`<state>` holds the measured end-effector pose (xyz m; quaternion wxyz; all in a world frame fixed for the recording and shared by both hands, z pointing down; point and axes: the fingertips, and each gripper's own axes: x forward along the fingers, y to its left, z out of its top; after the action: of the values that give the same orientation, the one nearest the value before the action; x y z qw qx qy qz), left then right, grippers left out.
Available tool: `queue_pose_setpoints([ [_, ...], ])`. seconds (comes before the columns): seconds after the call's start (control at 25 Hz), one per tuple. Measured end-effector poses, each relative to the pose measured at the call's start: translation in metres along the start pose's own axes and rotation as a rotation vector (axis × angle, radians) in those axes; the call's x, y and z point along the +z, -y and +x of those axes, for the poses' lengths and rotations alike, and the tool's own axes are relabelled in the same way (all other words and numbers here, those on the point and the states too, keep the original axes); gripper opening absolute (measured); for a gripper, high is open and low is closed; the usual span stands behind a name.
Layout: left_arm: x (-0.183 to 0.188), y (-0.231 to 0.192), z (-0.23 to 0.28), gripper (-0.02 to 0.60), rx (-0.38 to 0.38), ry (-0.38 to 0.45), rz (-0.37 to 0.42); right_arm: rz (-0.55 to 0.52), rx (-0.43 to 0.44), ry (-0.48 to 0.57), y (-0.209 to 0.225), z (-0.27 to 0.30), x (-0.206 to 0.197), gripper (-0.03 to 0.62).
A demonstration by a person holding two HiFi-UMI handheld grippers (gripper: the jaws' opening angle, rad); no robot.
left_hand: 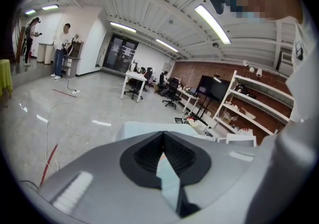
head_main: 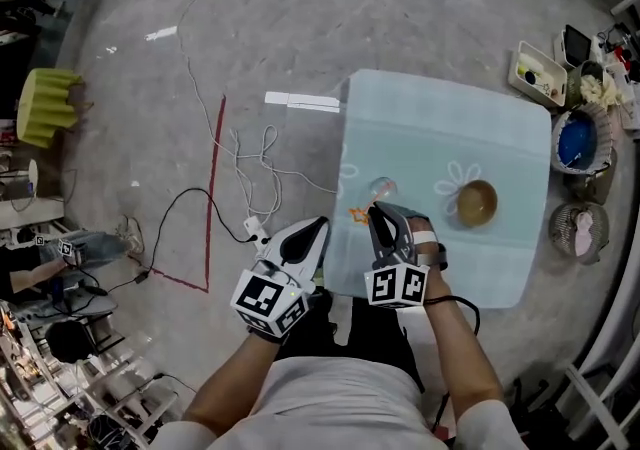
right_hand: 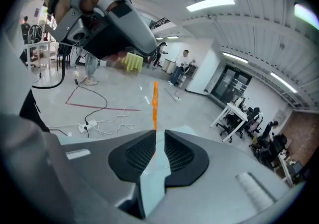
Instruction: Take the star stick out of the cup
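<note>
Head view: my right gripper reaches over the near-left part of the pale blue table. Its tips are just on my side of the clear cup. The star stick shows as a small orange shape right beside those tips, on their left. It lies between the cup and the table's near edge, and from here its long axis seems to slant from the cup toward me and to the left. A wooden bowl stands apart on the right. My left gripper hangs off the table's left edge, over the floor. The only print I can see is the black-and-white square pattern on each marker cube, and I cannot read anything in it.

Left gripper view: the jaws of my left gripper meet at their tips with nothing between them. The table's corner lies beyond.

Right gripper view: the jaws of my right gripper stand a narrow gap apart. The stick is a thin orange line, its long axis running straight up the frame. It stands in that gap against the left-hand pad and rises well past the tips. The other pad stands clear of it.
</note>
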<state>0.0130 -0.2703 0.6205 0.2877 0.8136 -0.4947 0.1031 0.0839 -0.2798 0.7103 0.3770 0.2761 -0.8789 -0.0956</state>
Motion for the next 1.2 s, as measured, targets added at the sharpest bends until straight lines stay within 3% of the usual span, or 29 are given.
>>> queue_pose_setpoints([
  [0.4, -0.003, -0.009, -0.007, 0.006, 0.039, -0.006, -0.001, -0.048, 0.04, 0.012, -0.008, 0.016, 0.004, 0.041],
  [0.8, -0.004, -0.015, -0.022, 0.006, 0.062, 0.007, -0.005, -0.058, 0.014, 0.015, -0.008, 0.013, 0.009, 0.029],
  [1.2, 0.011, -0.001, -0.025, 0.006, 0.023, 0.044, 0.025, 0.1, -0.041, 0.055, 0.024, -0.019, 0.027, 0.028],
])
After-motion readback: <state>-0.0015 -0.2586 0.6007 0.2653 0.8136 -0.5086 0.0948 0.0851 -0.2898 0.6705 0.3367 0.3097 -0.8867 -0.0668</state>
